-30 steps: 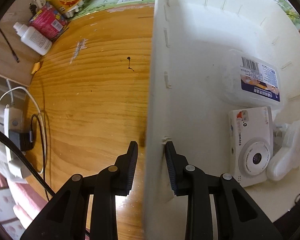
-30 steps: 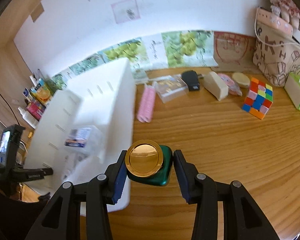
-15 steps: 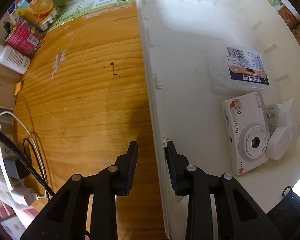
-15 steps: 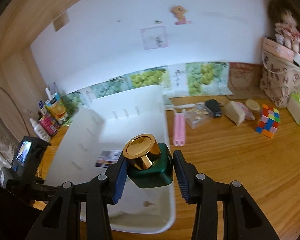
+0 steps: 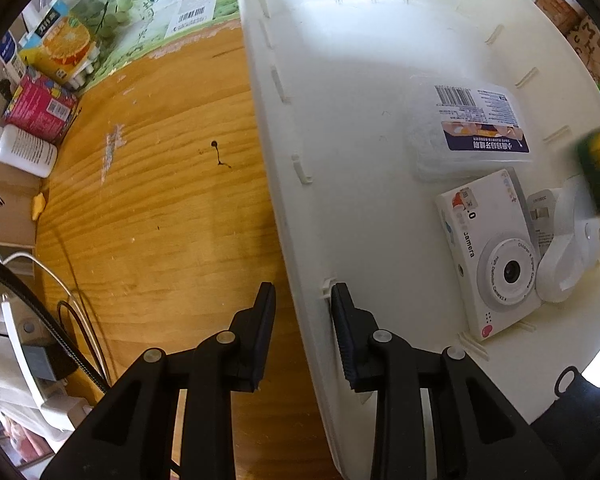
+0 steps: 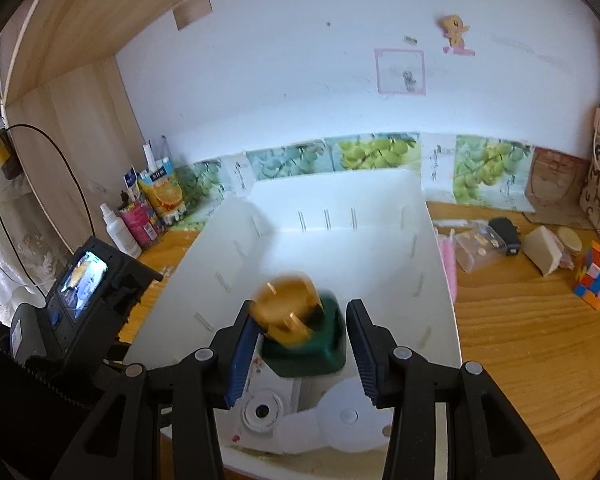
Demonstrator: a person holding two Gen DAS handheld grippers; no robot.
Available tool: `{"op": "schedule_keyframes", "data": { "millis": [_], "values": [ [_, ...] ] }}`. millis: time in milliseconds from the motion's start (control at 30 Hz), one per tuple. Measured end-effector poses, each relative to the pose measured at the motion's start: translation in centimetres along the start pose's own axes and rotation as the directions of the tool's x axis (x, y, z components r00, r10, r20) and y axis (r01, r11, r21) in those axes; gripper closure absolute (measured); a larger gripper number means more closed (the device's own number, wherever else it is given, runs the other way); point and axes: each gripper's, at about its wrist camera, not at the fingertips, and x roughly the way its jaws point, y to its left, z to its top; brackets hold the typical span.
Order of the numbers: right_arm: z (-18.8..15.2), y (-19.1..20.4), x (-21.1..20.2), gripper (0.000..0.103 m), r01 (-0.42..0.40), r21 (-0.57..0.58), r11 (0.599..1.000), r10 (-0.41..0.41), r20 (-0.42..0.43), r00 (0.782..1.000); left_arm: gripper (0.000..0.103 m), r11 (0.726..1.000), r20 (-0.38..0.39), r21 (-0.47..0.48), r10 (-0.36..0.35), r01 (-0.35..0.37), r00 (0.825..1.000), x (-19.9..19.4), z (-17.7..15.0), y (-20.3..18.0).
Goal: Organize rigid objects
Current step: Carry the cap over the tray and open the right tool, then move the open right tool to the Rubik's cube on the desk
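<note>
Right wrist view: the right gripper [image 6: 298, 350] has its jaws spread wide, and the green bottle with a gold cap [image 6: 300, 332] sits blurred between them, apparently touching neither pad, over the white bin [image 6: 440, 304] at frame centre. Below it in the bin lies a white toy camera [image 6: 260, 410]. In the left wrist view, the left gripper [image 5: 302, 336] straddles the bin's side wall at lower centre, jaws partly open, the right finger against the wall; a labelled clear box [image 5: 470, 130] lies at centre right.
</note>
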Motion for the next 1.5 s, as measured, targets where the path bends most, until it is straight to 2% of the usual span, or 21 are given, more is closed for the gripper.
{"op": "schedule_keyframes", "data": {
  "millis": [67,333,600,733,867,1167,1500],
  "values": [
    [0.0,0.0,-0.3,0.039,0.003,-0.002,1.0,-0.003,0.023,1.0,0.07,1.0,-0.001,0.007,0.009,-0.009,1.0,-0.2,0.0,-0.3],
    [-0.3,-1.5,-1.6,0.027,-0.002,0.033,0.999,0.0,0.063,0.998,0.07,0.999,-0.007,-0.01,0.052,-0.052,0.999,-0.4,-0.3,-1.5],
    [-0.4,-4.0,-3.2,0.026,-0.014,0.056,0.998,0.008,0.115,0.993,0.07,0.994,-0.037,-0.073,0.084,-0.087,0.996,-0.8,-0.6,-2.1],
    [-0.3,-5.7,-4.1,0.023,-0.012,0.059,0.998,0.004,0.132,0.991,0.07,0.986,-0.061,-0.112,0.113,-0.12,0.992,-0.8,-0.8,-2.7],
    [-0.3,-8.1,-5.0,0.022,0.001,0.068,0.998,-0.01,0.135,0.991,0.07,0.979,-0.112,-0.169,0.094,-0.112,0.989,-0.3,-0.8,-2.9],
    [-0.1,-15.6,-7.2,0.021,0.091,0.117,0.989,-0.105,0.123,0.987,0.07,0.955,-0.124,-0.252,0.129,-0.157,0.984,-1.2,0.1,-4.0],
    [0.1,-24.9,-8.2,0.02,0.205,0.187,0.961,-0.226,0.097,0.969,0.07,0.925,-0.142,-0.323,0.164,-0.202,0.976,-1.7,0.4,-2.7]
  ]
}}
